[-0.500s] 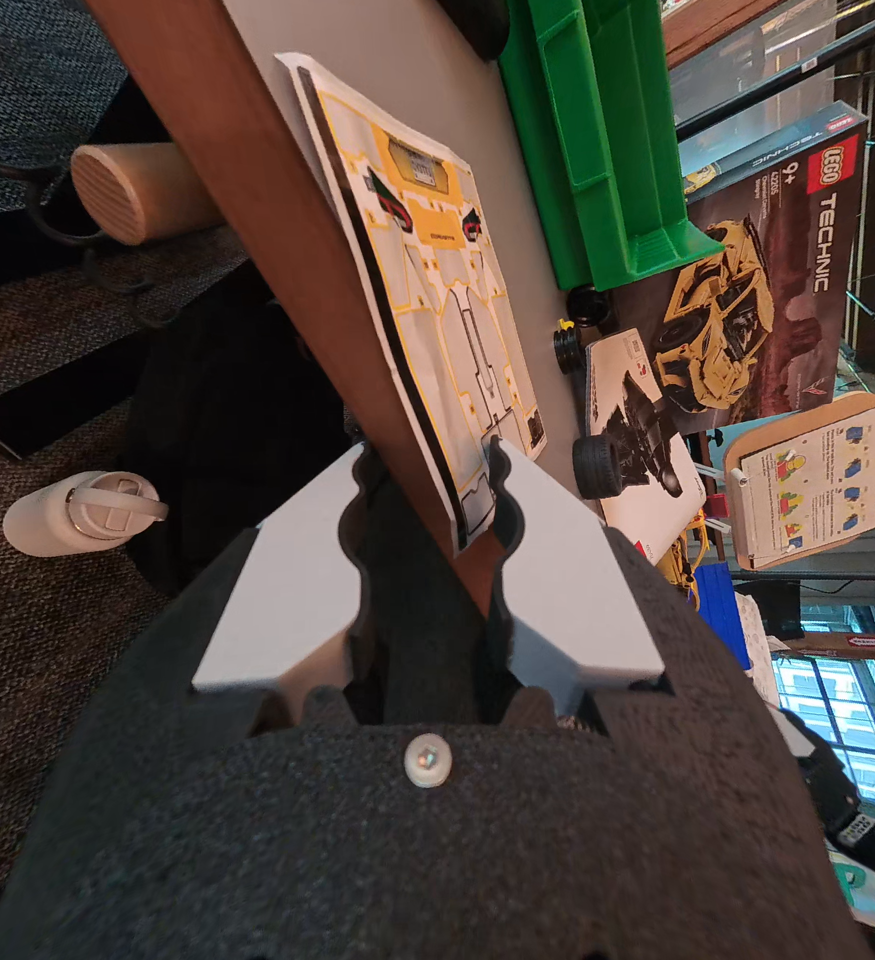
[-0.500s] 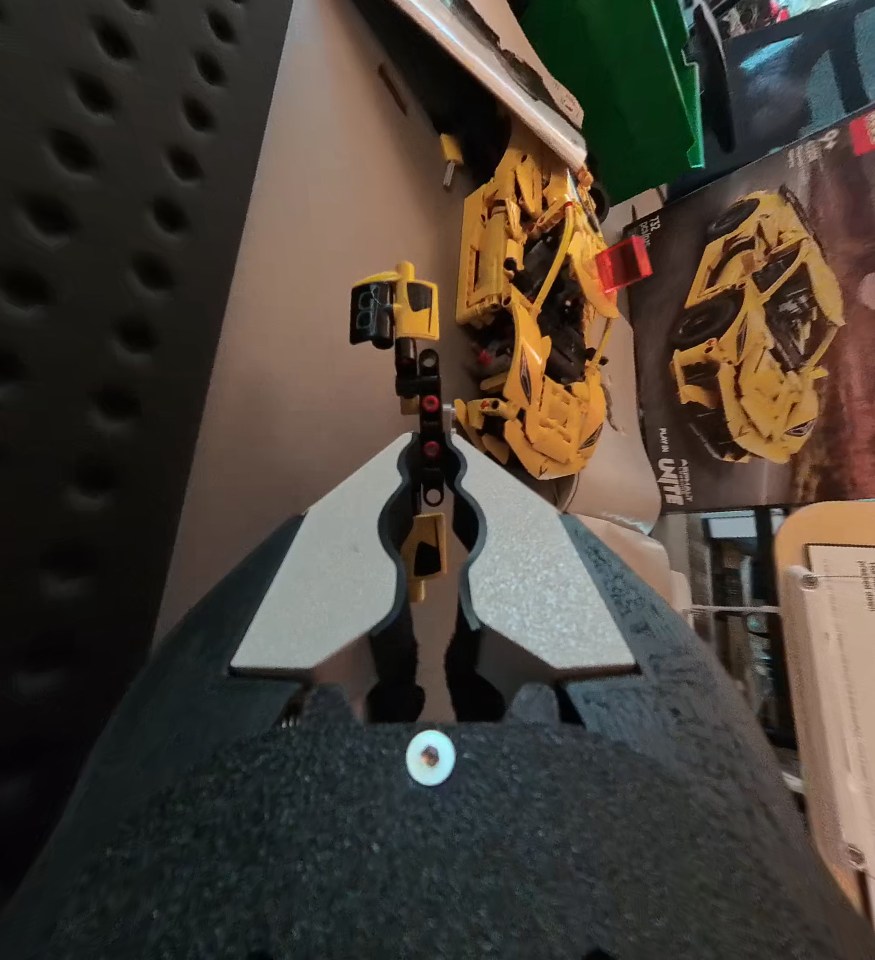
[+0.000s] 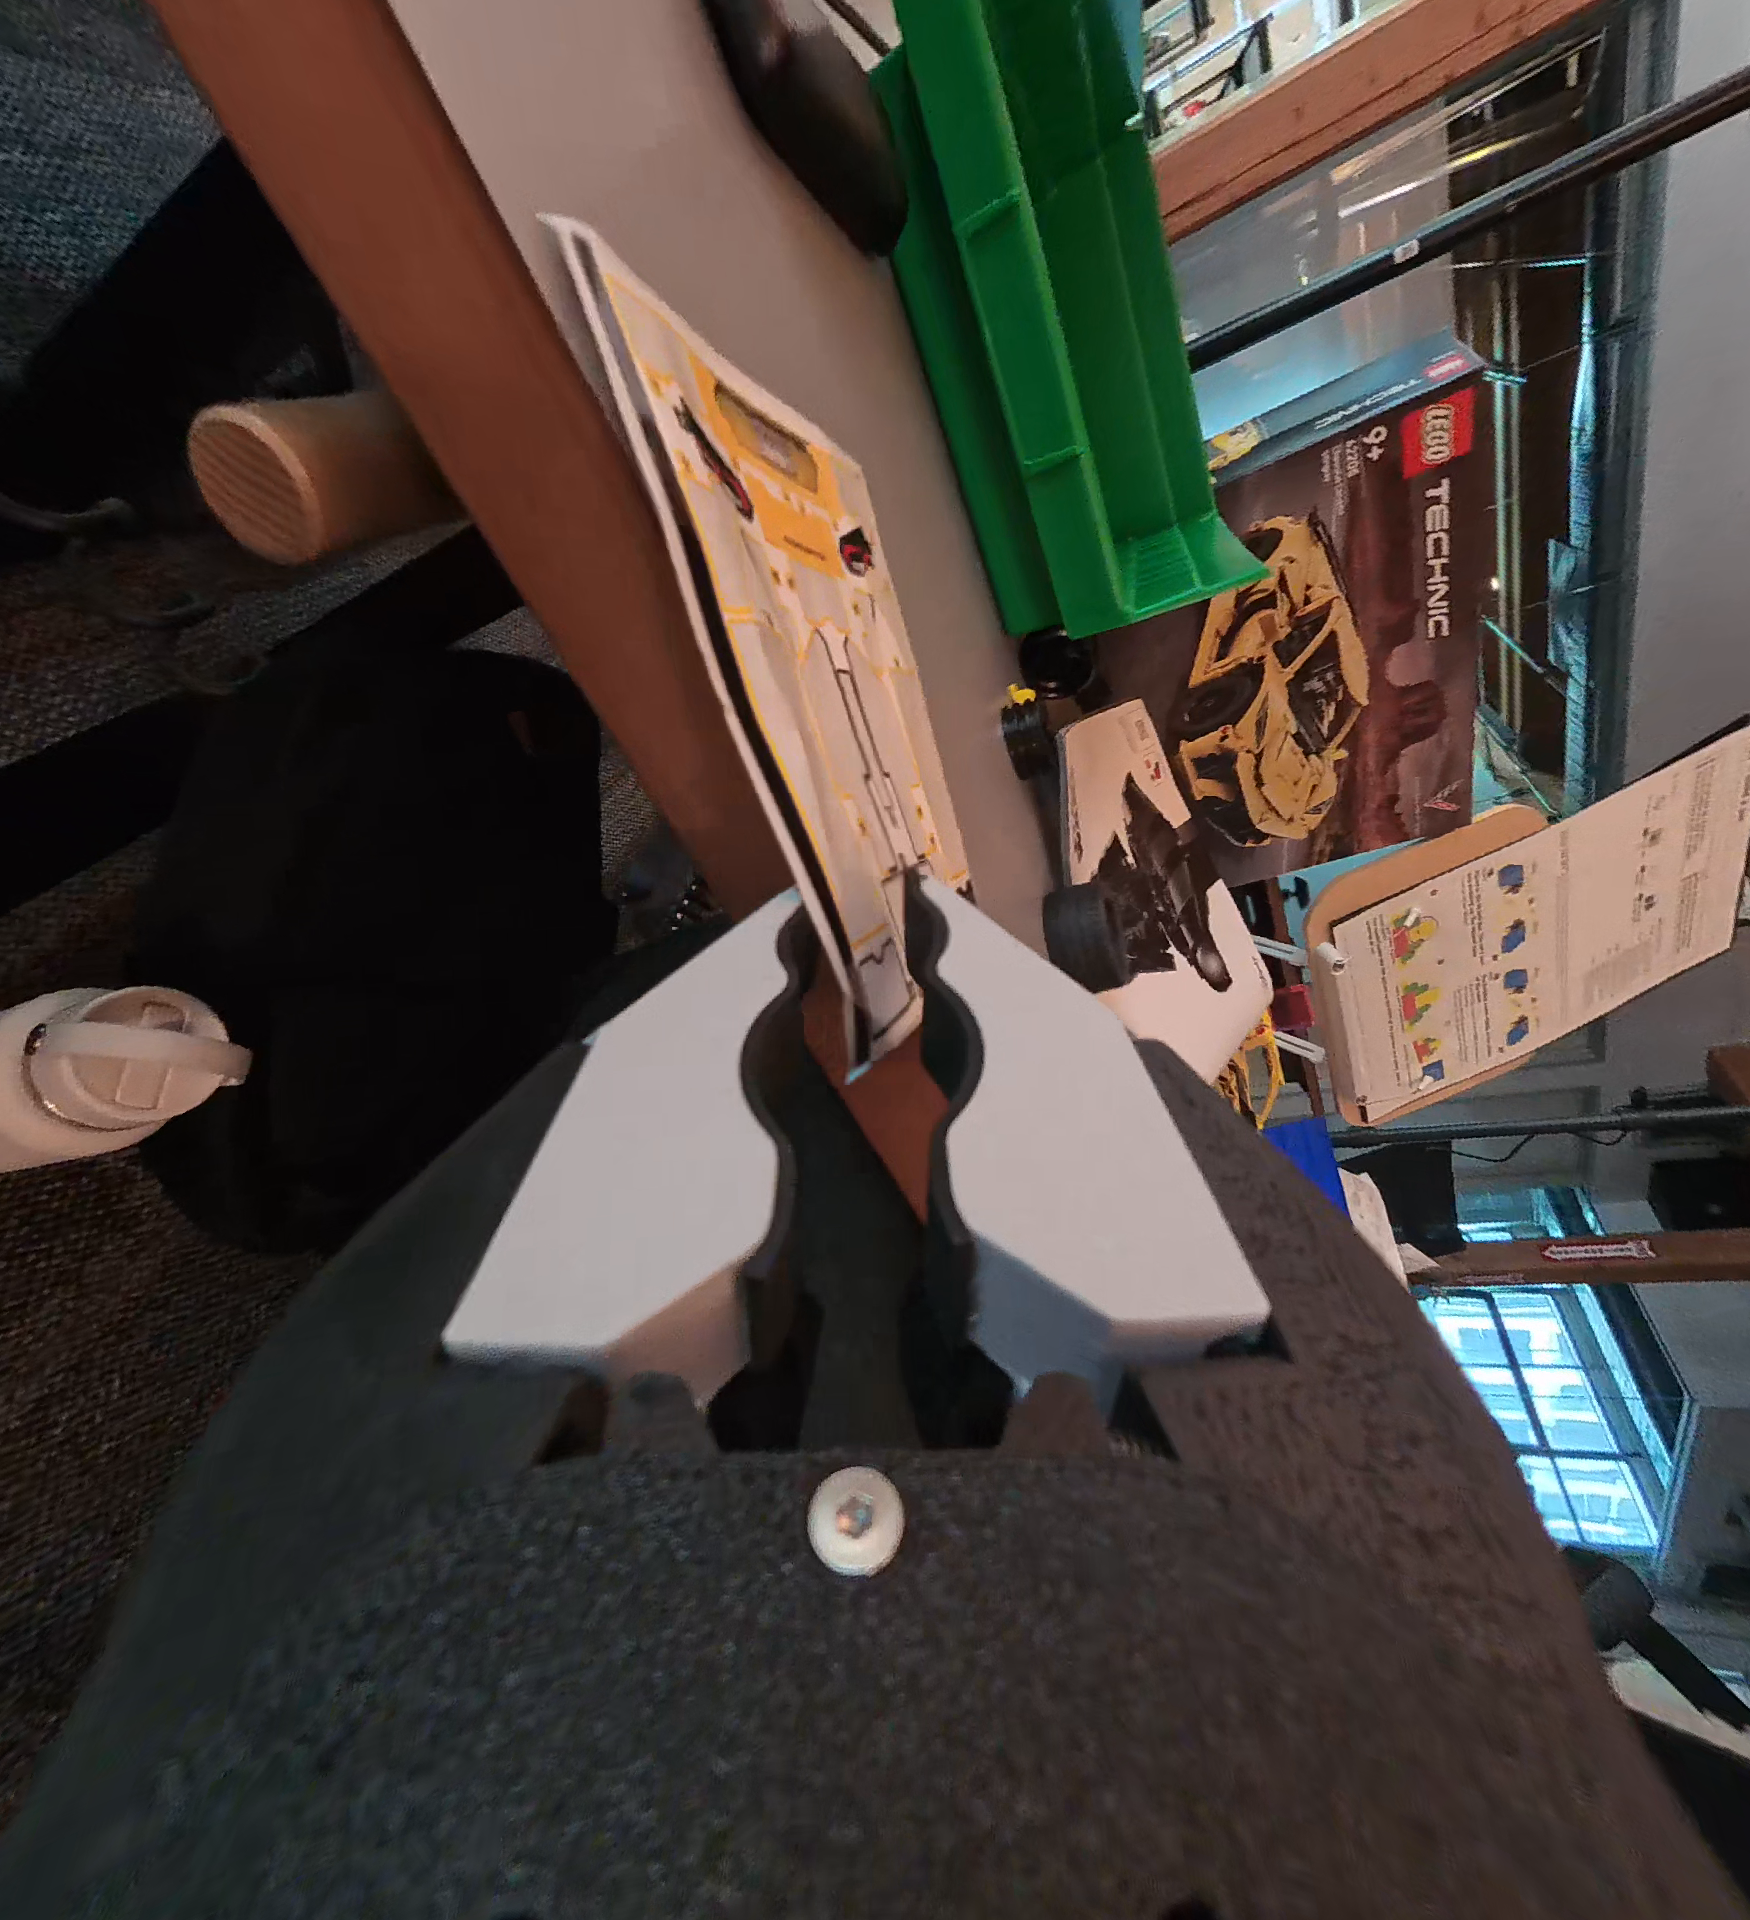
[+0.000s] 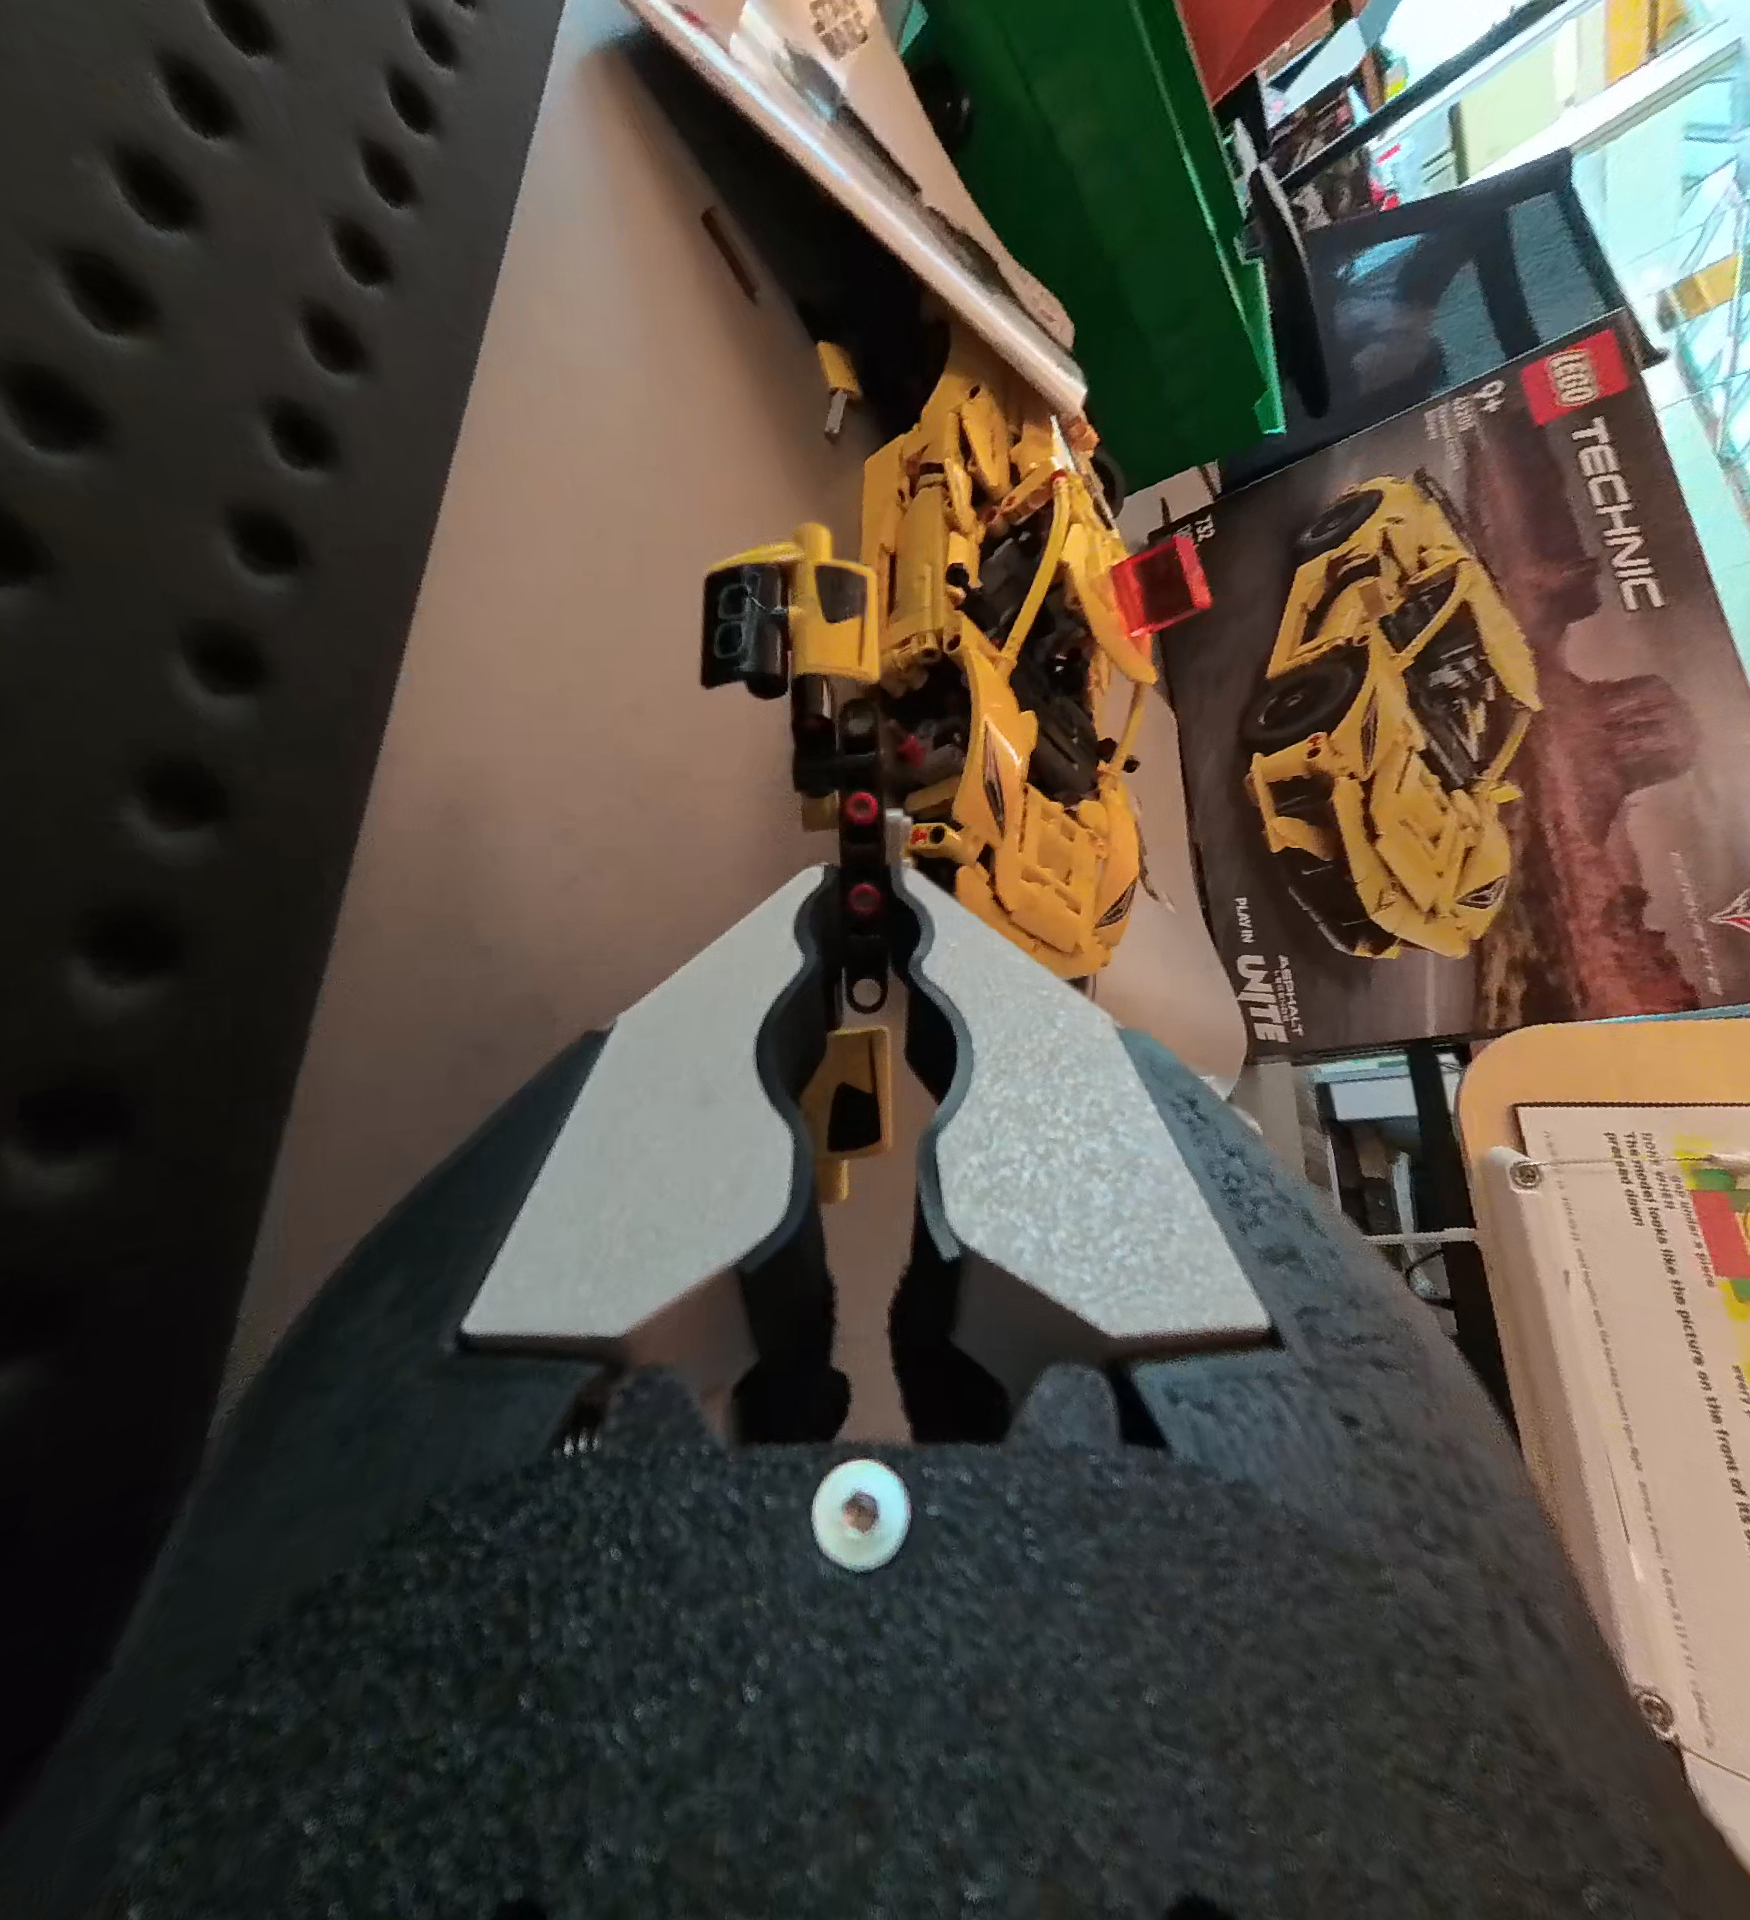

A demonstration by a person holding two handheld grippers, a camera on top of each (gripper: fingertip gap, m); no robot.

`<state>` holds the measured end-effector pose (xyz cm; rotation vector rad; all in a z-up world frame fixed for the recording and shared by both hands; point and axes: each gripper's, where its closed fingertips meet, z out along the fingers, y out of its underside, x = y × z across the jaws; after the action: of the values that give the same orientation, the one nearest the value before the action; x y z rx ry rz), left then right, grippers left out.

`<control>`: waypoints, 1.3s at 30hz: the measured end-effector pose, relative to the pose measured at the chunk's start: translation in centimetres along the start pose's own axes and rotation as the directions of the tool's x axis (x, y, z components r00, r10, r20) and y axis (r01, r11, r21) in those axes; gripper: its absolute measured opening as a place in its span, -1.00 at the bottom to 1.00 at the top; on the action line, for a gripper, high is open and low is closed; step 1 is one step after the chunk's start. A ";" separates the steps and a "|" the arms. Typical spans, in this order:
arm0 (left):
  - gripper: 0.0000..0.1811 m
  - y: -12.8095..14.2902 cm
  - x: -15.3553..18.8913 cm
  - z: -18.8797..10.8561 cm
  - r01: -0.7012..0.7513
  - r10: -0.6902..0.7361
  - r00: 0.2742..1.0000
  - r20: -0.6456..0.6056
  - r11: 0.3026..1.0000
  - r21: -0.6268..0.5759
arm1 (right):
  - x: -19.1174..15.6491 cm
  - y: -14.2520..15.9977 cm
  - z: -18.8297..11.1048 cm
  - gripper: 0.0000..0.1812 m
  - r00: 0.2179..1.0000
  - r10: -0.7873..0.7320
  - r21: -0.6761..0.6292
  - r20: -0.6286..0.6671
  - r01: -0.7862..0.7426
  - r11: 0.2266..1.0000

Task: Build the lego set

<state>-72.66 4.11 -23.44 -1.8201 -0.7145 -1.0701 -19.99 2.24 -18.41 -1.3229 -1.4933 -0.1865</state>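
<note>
The right gripper (image 4: pixel 866 904) is rolled sideways, so the counter (image 4: pixel 559 582) stands almost vertical in its view. Its jaws are nearly closed and pinch a slim black lego beam with red pins (image 4: pixel 863 914), which carries a yellow and black lego sub-assembly (image 4: pixel 798 623) beyond the jaws. Just past and right of the jaws lies the half-built yellow lego car (image 4: pixel 1006 707), and a red transparent lego piece (image 4: pixel 1160 585) is at its far side. The dark lego box with a yellow car picture (image 4: pixel 1473 707) stands further right.

The left gripper (image 3: pixel 860 925) is tilted too and sits at the brown wooden edge of the counter (image 3: pixel 497 416). Its jaws are a little apart, around the corner of the white and yellow sticker sheet (image 3: pixel 829 665); whether they press it, I cannot tell. Only this view shows a white bottle (image 3: pixel 50 1081) on the carpet, left of the jaws, and a green plastic tray (image 3: pixel 1047 343) ahead to the right.
</note>
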 end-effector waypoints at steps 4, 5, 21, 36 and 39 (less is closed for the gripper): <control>-0.95 0.1 0.5 0.0 0.001 -0.001 1.000 -0.030 1.000 -0.010 | -0.2 0.2 0.1 -0.93 1.000 0.008 -0.011 0.010 -0.008 1.000; -0.99 0.3 0.6 0.1 -0.003 0.003 0.999 -0.034 1.000 -0.016 | -0.3 0.4 0.2 -0.93 1.000 0.005 -0.018 0.013 -0.005 1.000; -1.00 3.1 16.9 -1.3 -0.360 0.309 0.780 -0.544 0.933 0.012 | -5.0 1.2 0.2 -0.93 0.822 0.412 -0.162 0.393 -0.379 0.911; -1.00 22.5 33.0 2.5 -0.522 0.115 0.422 -0.899 0.842 -0.137 | 0.8 -6.6 -2.4 -0.61 0.547 0.650 0.108 0.527 -0.802 0.587; -1.00 26.8 32.8 3.6 -0.590 0.089 0.418 -0.904 0.783 -0.196 | 2.9 -11.5 -4.1 -0.50 0.175 0.624 0.072 0.762 -0.980 0.187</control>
<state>-34.63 -3.30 -5.98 -1.3822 0.6348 -1.7422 -26.02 -3.05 -8.78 -1.5569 -0.7999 1.5250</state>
